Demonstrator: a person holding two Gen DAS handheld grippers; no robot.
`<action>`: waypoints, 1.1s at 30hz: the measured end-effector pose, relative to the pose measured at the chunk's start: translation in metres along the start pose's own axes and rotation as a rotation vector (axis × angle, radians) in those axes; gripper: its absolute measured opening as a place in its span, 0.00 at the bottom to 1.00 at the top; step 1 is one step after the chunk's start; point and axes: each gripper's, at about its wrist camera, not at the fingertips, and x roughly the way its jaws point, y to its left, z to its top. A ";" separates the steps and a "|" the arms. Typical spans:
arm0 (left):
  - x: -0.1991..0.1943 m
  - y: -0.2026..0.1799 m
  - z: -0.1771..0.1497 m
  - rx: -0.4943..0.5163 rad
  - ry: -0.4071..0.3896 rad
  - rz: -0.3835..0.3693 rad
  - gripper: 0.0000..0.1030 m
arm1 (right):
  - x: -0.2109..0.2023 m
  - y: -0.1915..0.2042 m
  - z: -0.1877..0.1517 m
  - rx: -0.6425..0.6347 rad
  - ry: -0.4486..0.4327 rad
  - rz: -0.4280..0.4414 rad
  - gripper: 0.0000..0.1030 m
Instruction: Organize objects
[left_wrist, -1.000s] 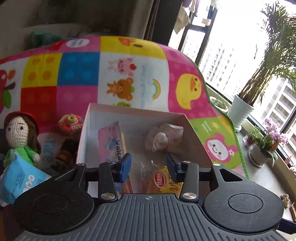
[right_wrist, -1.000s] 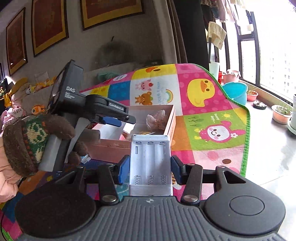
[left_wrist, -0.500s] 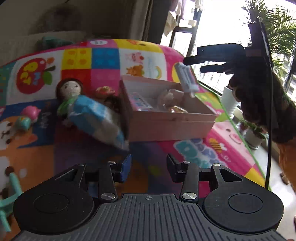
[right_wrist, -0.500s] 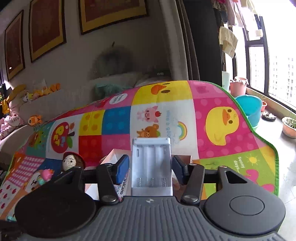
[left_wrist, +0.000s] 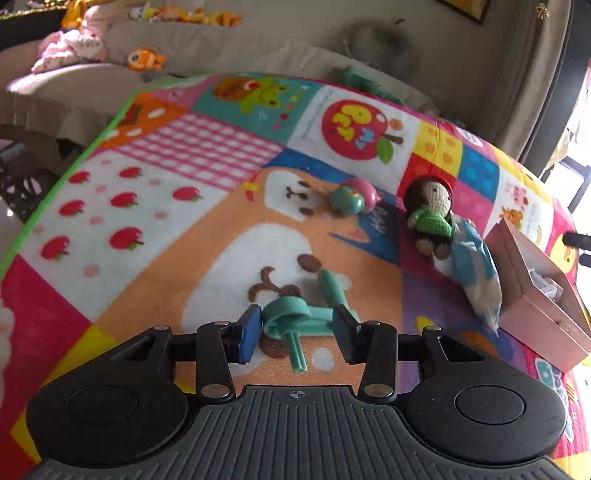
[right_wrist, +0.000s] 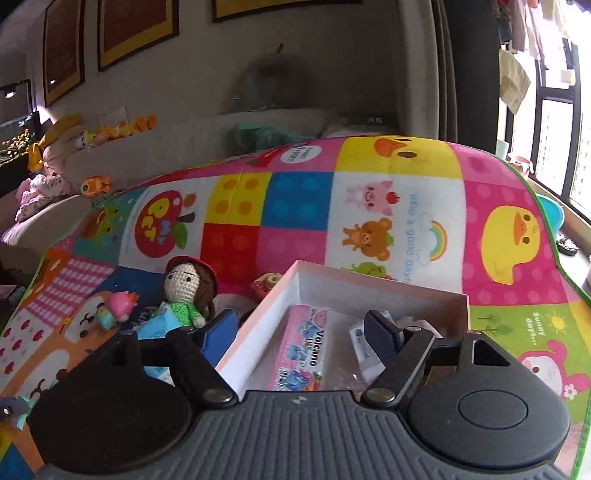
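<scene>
Hovering my left gripper (left_wrist: 297, 330) low over the play mat (left_wrist: 155, 236), I have its 2 fingers spread wide, empty, with the teal plastic toy (left_wrist: 295, 317) lying on the mat between them. My right gripper (right_wrist: 301, 334) hangs over the pink box (right_wrist: 373, 284), fingers parted wide and holding nothing. Inside the box lies a pink Volcano packet (right_wrist: 303, 354). Left of the box, the crochet doll (right_wrist: 186, 290) rests against a blue packet (left_wrist: 474, 273).
</scene>
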 end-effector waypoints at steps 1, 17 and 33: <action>0.007 -0.005 0.000 0.000 0.011 -0.022 0.45 | 0.002 0.003 0.005 0.014 0.008 0.012 0.74; 0.075 -0.020 0.025 -0.069 -0.079 -0.194 0.44 | 0.149 0.067 0.086 -0.025 0.266 -0.100 0.75; 0.068 0.015 0.037 -0.257 -0.192 -0.139 0.43 | 0.271 0.084 0.071 -0.038 0.469 -0.273 0.39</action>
